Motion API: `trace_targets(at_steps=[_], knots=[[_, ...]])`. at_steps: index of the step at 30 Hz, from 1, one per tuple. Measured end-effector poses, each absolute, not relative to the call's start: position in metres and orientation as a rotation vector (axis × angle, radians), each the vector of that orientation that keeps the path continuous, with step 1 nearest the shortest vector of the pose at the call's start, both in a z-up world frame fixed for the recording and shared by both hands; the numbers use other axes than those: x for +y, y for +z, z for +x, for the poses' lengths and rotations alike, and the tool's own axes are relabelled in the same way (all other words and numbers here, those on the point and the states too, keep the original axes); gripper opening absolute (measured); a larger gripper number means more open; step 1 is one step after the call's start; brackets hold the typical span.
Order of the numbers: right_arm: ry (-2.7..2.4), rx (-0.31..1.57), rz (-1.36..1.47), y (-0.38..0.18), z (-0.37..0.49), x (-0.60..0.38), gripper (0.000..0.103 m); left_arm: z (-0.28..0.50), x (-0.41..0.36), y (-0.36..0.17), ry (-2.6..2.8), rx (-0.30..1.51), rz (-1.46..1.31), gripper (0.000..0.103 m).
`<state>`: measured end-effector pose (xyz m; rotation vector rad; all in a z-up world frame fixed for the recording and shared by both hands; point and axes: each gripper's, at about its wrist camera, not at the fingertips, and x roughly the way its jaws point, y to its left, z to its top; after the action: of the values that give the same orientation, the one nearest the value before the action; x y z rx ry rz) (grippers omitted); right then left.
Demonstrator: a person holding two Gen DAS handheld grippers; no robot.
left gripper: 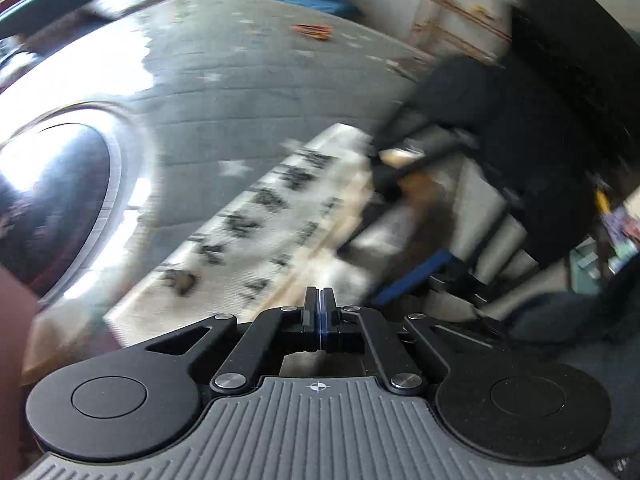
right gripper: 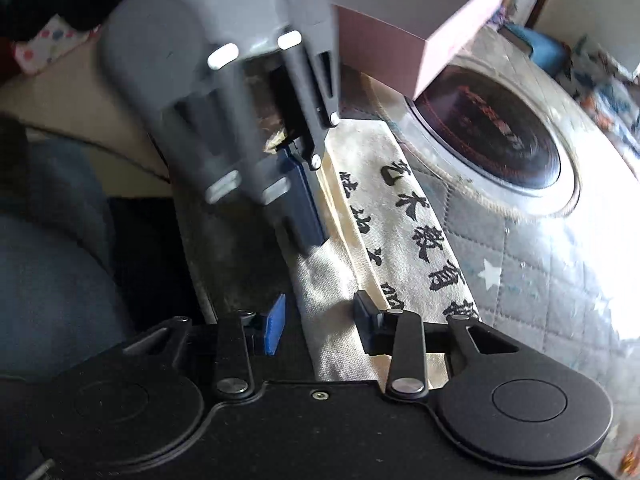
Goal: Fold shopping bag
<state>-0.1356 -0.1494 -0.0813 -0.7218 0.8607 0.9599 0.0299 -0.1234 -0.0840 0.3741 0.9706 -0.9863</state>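
The shopping bag (left gripper: 256, 216) is cream canvas with black printed characters, folded into a long narrow strip on a grey quilted mat (left gripper: 240, 92). My left gripper (left gripper: 321, 298) is shut just short of the strip's near end, and nothing shows between its pads. In the right wrist view the bag (right gripper: 400, 220) runs away from me. My right gripper (right gripper: 320, 322) is open there, with the strip's near end lying between its fingers and no pad pressing on it. The left gripper (right gripper: 308, 236) comes down, blurred, at the bag's left edge. The right gripper (left gripper: 392, 264) is a blur at the bag's far end.
A round dark glass plate (right gripper: 492, 132) in a pale ring sits in the mat beside the bag, on the left as the plate (left gripper: 52, 200) appears from the left wrist. A pink box (right gripper: 400, 12) overhangs its far side. A person's leg in blue jeans (right gripper: 52, 260) is at the left.
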Motion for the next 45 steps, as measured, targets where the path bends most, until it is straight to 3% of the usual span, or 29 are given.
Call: trace_targets(at_steps=[3, 6, 8, 11, 18, 22, 32, 37, 45], knots=[[0.938, 0.843, -0.740, -0.082, -0.138, -0.149, 0.036, 0.028, -0.118, -0.083, -1.021, 0.962, 0.363, 0.002], [0.926, 0.882, -0.663, -0.080, -0.128, -0.153, 0.034, 0.019, -0.114, -0.082, -1.074, 0.931, 0.400, 0.010], [0.924, 0.915, -0.611, -0.078, -0.121, -0.155, 0.034, 0.009, -0.117, -0.088, -1.095, 0.902, 0.463, 0.024], [0.924, 0.958, -0.544, -0.076, -0.113, -0.158, 0.034, -0.001, -0.126, -0.096, -1.096, 0.843, 0.571, 0.036], [0.922, 1.033, -0.433, -0.073, -0.101, -0.165, 0.033, -0.020, -0.137, -0.110, -1.089, 0.736, 0.736, 0.036], [0.925, 1.054, -0.402, -0.072, -0.098, -0.168, 0.033, -0.022, -0.143, -0.116, -1.072, 0.706, 0.781, 0.028], [0.963, 0.927, -0.615, -0.077, -0.122, -0.154, 0.039, 0.013, -0.140, -0.098, -1.105, 0.885, 0.610, 0.023], [0.926, 0.834, -0.745, -0.082, -0.139, -0.147, 0.034, 0.022, -0.133, -0.095, -1.116, 0.919, 0.530, 0.024], [0.943, 1.033, -0.411, -0.072, -0.092, -0.170, 0.033, -0.020, -0.140, -0.105, -1.125, 0.712, 0.760, 0.035]])
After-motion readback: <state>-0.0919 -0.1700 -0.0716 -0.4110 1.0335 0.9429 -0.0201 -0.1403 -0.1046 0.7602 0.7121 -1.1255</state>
